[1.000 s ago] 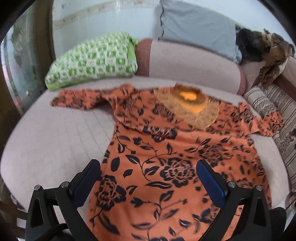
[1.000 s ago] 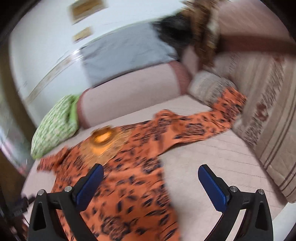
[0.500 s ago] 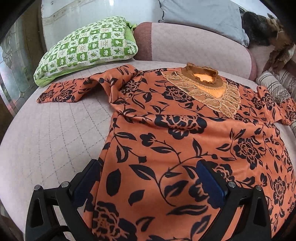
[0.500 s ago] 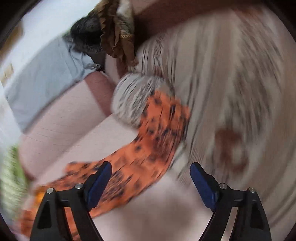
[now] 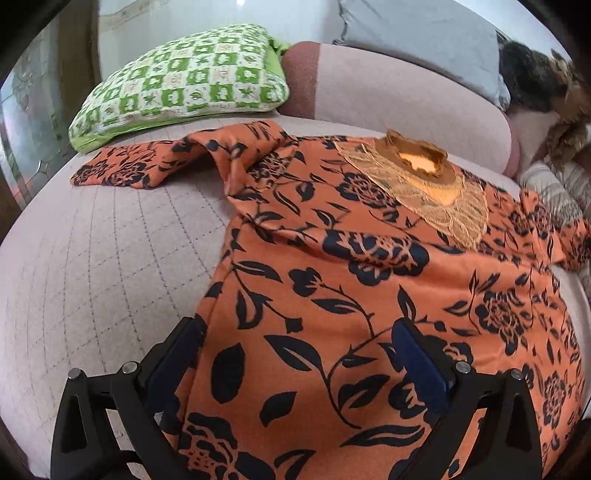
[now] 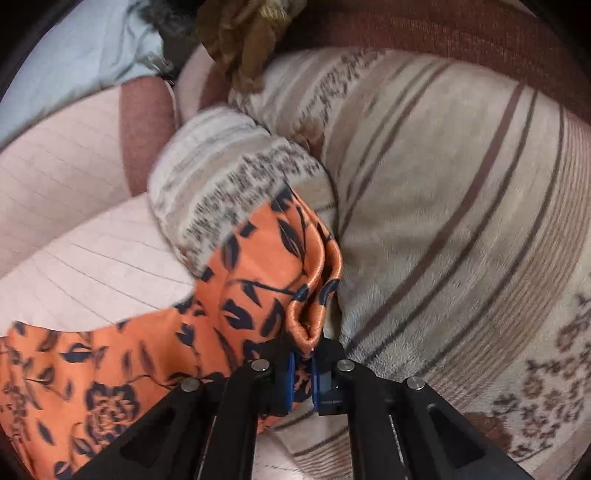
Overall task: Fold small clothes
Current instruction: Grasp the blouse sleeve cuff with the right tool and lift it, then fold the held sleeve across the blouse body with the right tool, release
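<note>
An orange top (image 5: 369,280) with black flowers and a gold lace collar lies spread flat on a pale pink quilted bed (image 5: 92,266). My left gripper (image 5: 299,354) is open, low over the top's lower left part, its left finger at the hem edge and its right finger over the cloth. In the right wrist view the top's right sleeve (image 6: 258,280) runs up against a striped cushion. My right gripper (image 6: 303,373) is shut on the sleeve's cuff end, and the fabric bunches up between the blue pads.
A green checked pillow (image 5: 184,88) and a pink bolster (image 5: 399,99) lie at the bed's head, with a grey pillow (image 5: 417,33) behind. Beige striped cushions (image 6: 461,221) crowd the right side, and brown crumpled cloth (image 6: 243,40) sits above them.
My right gripper swung right from the top's body to the sleeve end and shut on the cuff. My left gripper sank closer to the top's lower left edge.
</note>
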The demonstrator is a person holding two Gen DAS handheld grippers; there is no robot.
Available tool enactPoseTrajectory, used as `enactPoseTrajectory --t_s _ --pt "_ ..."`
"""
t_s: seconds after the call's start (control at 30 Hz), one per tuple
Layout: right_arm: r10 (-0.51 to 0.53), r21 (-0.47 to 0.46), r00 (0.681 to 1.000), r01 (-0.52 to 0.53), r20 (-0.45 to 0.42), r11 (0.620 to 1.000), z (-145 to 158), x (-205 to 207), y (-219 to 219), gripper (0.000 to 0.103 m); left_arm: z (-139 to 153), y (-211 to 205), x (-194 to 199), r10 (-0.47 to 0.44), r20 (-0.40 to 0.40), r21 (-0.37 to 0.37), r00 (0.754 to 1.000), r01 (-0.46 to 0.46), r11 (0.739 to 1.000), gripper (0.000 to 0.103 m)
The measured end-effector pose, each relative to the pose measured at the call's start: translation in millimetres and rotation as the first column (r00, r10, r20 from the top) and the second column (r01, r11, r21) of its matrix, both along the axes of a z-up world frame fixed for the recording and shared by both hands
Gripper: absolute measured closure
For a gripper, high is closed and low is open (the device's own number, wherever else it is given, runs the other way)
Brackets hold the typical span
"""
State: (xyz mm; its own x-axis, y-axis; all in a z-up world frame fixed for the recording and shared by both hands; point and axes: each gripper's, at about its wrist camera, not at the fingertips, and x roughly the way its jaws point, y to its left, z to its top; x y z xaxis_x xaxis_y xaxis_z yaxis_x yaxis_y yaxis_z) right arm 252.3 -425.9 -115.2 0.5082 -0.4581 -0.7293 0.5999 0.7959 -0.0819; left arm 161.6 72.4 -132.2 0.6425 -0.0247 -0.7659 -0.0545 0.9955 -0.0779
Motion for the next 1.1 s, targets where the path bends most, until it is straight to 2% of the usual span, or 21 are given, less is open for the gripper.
enactPoseTrajectory --t_s 0.1,0.2,0.3,0.43,0.53,0.6,0.63,0.67,0.73,0.77,0.8,0.83,0.87,0.93,1.0,1.1 --pt "0.092 0.009 0.992 -0.093 0.090 0.996 43 -8 26 0.097 8 7 -4 0.022 0.036 -0.037 0.999 -0.021 0.999 0.000" --pt "0.220 0.013 0.956 -0.227 0.196 0.974 103 -13 76 0.097 16 11 -8 0.037 0.064 -0.054 0.997 -0.033 0.998 0.000" --pt "0.389 0.009 0.872 -0.410 0.296 0.912 163 -15 156 0.097 21 18 -13 0.052 0.084 -0.094 0.995 -0.044 0.995 0.000" --pt "0.538 0.026 0.751 -0.590 0.382 0.807 197 -18 263 0.097 26 29 -16 0.074 0.096 -0.156 0.993 -0.058 0.986 0.000" --pt "0.616 0.087 0.686 -0.692 0.387 0.716 174 -5 343 0.096 28 33 -18 0.090 0.107 -0.181 0.990 -0.069 0.981 0.000" --pt "0.630 0.160 0.681 -0.716 0.374 0.679 138 10 384 0.093 29 33 -18 0.084 0.107 -0.189 0.991 -0.062 0.980 0.000" --pt "0.640 0.242 0.684 -0.726 0.350 0.644 106 26 409 0.093 29 33 -18 0.082 0.108 -0.186 0.991 -0.060 0.981 0.000" --pt "0.651 0.278 0.682 -0.731 0.333 0.623 85 33 422 0.092 29 32 -18 0.077 0.111 -0.179 0.991 -0.056 0.982 0.000" --pt "0.700 0.314 0.672 -0.737 0.241 0.599 30 45 453 0.083 29 30 -19 0.068 0.111 -0.164 0.991 -0.049 0.985 0.000" --pt "0.717 0.348 0.671 -0.728 0.186 0.591 9 46 463 0.071 29 30 -19 0.066 0.111 -0.157 0.992 -0.048 0.986 0.000" --pt "0.727 0.405 0.670 -0.712 0.150 0.573 -14 44 468 0.064 28 29 -18 0.064 0.112 -0.149 0.992 -0.047 0.988 0.000" --pt "0.729 0.430 0.665 -0.713 0.162 0.554 -21 40 465 0.045 28 29 -19 0.064 0.113 -0.148 0.992 -0.046 0.988 0.000" --pt "0.731 0.433 0.657 -0.722 0.185 0.540 -23 35 460 0.040 29 30 -18 0.066 0.115 -0.150 0.991 -0.048 0.987 0.000" --pt "0.722 0.416 0.651 -0.739 0.235 0.530 -13 16 438 0.037 31 30 -19 0.069 0.124 -0.169 0.990 -0.047 0.984 0.000" --pt "0.686 0.392 0.666 -0.738 0.293 0.549 -3 -10 405 0.023 34 28 -17 0.054 0.128 -0.189 0.990 -0.029 0.981 0.000" --pt "0.644 0.350 0.686 -0.727 0.338 0.591 7 -43 357 0.020 42 19 -2 -0.002 0.103 -0.252 0.995 0.028 0.967 0.000"
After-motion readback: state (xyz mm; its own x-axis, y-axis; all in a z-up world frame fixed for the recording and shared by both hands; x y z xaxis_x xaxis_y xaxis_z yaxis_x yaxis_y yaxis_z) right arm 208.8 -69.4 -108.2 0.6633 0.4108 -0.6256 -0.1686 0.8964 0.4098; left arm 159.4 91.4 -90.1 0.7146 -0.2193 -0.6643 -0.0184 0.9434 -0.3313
